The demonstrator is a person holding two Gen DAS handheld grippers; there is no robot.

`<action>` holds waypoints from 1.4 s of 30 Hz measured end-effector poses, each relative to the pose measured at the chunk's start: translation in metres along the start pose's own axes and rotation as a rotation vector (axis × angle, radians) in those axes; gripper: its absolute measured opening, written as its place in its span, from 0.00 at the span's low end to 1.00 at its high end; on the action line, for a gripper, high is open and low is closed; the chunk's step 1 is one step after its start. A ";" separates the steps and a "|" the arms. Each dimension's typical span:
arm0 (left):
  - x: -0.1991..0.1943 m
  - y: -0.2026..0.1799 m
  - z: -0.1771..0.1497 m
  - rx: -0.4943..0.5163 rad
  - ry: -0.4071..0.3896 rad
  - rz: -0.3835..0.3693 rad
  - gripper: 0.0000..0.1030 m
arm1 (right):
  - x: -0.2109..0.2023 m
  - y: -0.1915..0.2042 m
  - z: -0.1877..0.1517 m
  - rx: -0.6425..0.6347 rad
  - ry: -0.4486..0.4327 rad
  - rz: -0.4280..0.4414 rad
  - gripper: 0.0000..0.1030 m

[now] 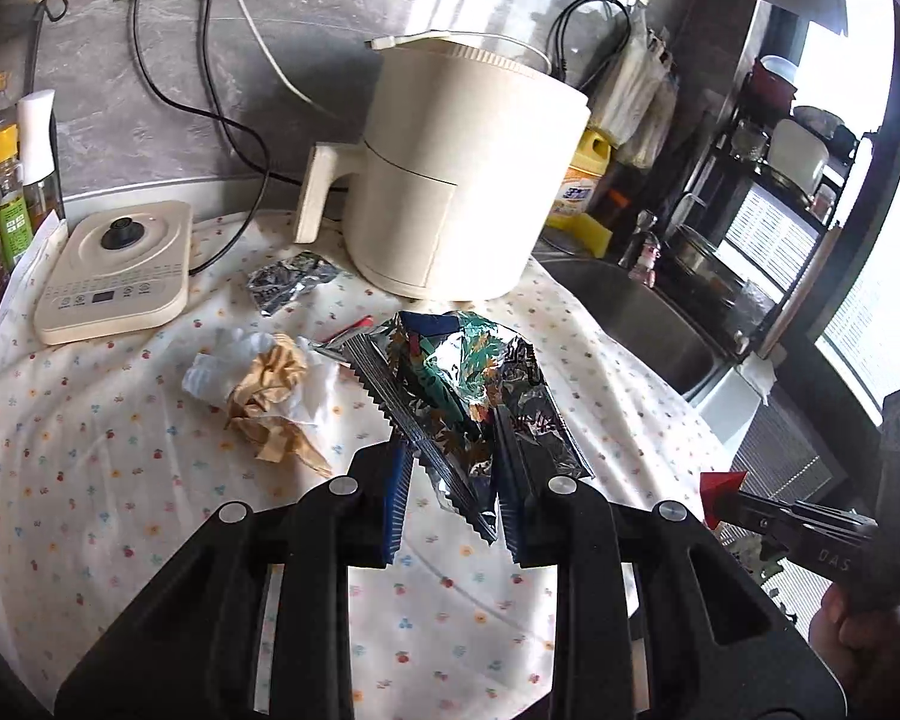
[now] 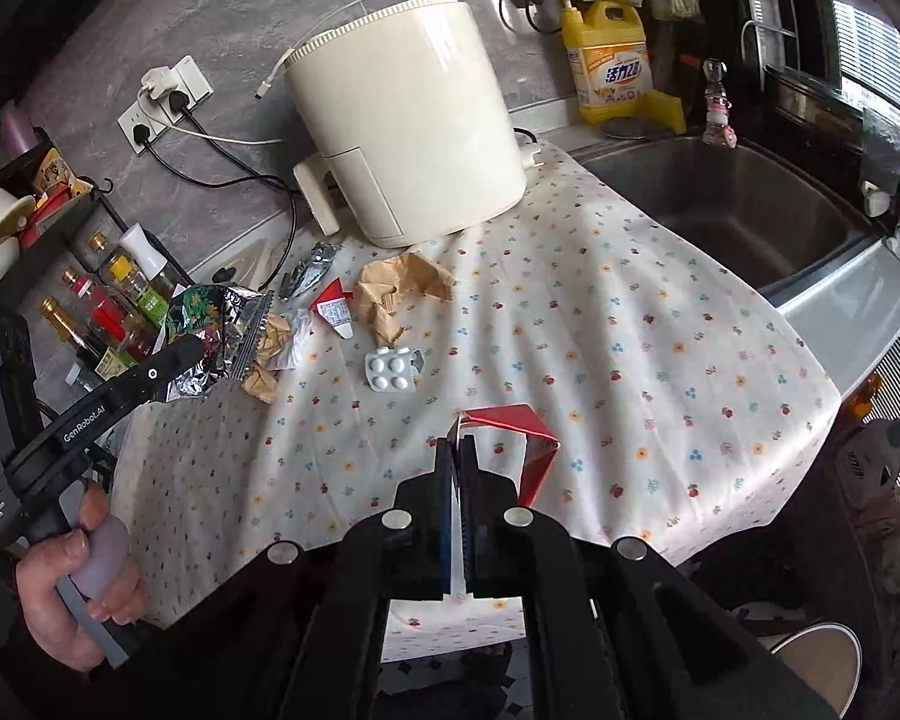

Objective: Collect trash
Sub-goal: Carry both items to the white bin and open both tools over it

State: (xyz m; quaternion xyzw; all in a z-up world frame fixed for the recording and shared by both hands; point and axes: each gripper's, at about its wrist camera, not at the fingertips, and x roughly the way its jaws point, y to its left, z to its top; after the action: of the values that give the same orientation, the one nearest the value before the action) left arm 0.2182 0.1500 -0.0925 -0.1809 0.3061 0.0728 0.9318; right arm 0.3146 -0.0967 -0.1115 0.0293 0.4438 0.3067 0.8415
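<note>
Trash sits gripped at both sides: left tongs (image 1: 450, 468) clamped on a foil snack wrapper (image 1: 474, 396) above the flowered worktop (image 1: 120, 450), right tongs (image 2: 462, 480) pinched on a red paper scrap (image 2: 519, 432) near the air fryer (image 2: 408, 114).

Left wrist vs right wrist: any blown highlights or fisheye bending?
Left wrist: window at right blown white, glare on the grey wall; cream air fryer sharp. Right wrist: steel sink rim bows near the edge; floral tablecloth evenly lit.
</note>
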 end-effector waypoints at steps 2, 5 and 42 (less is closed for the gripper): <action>0.005 -0.025 -0.005 0.029 0.017 -0.028 0.25 | -0.015 -0.022 -0.008 0.031 -0.010 -0.027 0.04; 0.012 -0.062 -0.015 0.075 0.041 -0.069 0.25 | -0.037 -0.055 -0.021 0.082 -0.026 -0.061 0.04; 0.063 -0.368 -0.197 0.398 0.365 -0.429 0.25 | -0.195 -0.305 -0.225 0.554 -0.012 -0.313 0.15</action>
State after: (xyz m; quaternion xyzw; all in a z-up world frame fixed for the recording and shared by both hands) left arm 0.2519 -0.2638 -0.1695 -0.0659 0.4309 -0.2196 0.8728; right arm 0.2106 -0.4992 -0.2036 0.1904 0.5045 0.0406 0.8412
